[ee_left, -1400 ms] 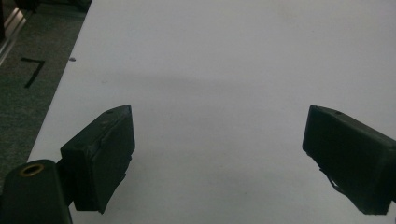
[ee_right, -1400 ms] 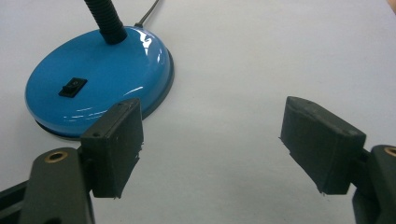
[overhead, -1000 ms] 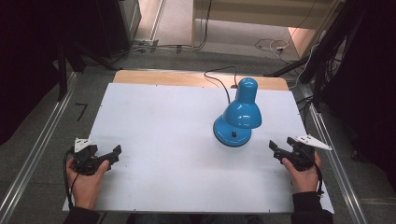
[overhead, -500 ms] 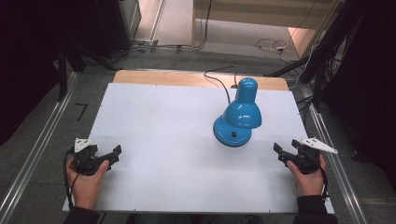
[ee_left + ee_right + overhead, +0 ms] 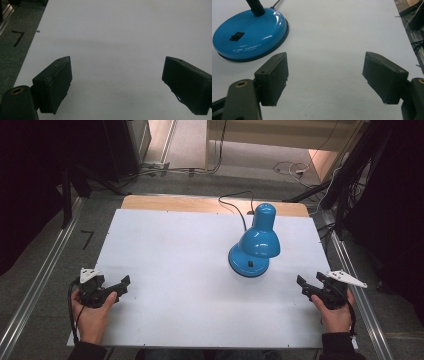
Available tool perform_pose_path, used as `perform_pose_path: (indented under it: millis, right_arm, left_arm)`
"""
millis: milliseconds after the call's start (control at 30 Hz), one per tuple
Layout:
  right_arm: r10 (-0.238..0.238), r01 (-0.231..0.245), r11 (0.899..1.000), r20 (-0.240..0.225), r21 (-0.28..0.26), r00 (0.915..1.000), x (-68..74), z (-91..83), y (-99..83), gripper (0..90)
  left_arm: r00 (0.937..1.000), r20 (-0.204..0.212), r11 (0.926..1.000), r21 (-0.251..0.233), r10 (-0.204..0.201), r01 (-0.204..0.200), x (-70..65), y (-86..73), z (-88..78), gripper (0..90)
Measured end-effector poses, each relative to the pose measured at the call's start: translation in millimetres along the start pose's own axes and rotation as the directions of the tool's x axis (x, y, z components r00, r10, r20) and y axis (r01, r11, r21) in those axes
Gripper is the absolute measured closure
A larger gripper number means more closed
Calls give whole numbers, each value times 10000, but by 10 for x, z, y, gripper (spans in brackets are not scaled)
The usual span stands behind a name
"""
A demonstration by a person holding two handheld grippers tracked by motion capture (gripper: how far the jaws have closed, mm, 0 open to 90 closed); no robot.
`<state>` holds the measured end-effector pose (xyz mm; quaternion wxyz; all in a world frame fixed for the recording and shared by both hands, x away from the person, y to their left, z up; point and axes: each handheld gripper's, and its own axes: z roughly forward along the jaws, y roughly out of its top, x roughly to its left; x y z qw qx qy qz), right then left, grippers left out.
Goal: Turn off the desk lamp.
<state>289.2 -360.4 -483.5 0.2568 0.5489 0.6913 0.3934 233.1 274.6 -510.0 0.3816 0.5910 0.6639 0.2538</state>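
Down at the near edge of the white table (image 5: 175,250), both hands are parked low: the left gripper (image 5: 124,286) sits at the near left corner, jaws spread wide with nothing but bare tabletop between them, clear as day in the left gripper view. Over on the near right corner, the right gripper (image 5: 306,287) rests in the person's hand, its jaws standing well apart too, nothing between the pads, just white surface. Look a little farther along from there and here's the blue desk lamp (image 5: 254,245), near the right gripper but not touching it. In the right gripper view its round base (image 5: 249,35) lies ahead and off to one side of the jaws, the black switch (image 5: 236,36) on top and the black neck rising from the back. The shade bows down over the base. Beyond it, the black cord (image 5: 232,202) trails off the far edge.
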Motion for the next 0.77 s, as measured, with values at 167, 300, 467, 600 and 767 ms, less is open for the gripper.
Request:
perform_pose_path:
  millis: [167, 300, 467, 600, 767]
  right_arm:
    - [12, -13, 10000, 125, 24, 9999, -34, -23, -25, 192]
    - [99, -100, 9999, 198, 33, 9998, -70, -50, -44, 192]
    - [222, -223, 9997, 347, 45, 9992, -138, -91, -77, 191]
    - [281, -291, 9995, 622, 153, 9977, -217, -107, -117, 186]
    - [215, -351, 9937, 1260, 1061, 9918, -355, 43, -218, 140]
  left_arm:
    - [10000, 13, 10000, -12, 7, -7, 0, 0, -1, 103]
    - [10000, 9, 10000, 0, 3, -3, 2, 1, -1, 102]
    - [10000, 11, 10000, -16, 6, -6, -1, 1, 0, 102]
    - [10000, 11, 10000, -17, 7, -7, 0, 1, 0, 103]
    - [10000, 14, 10000, 18, 51, -51, -8, 2, 12, 103]
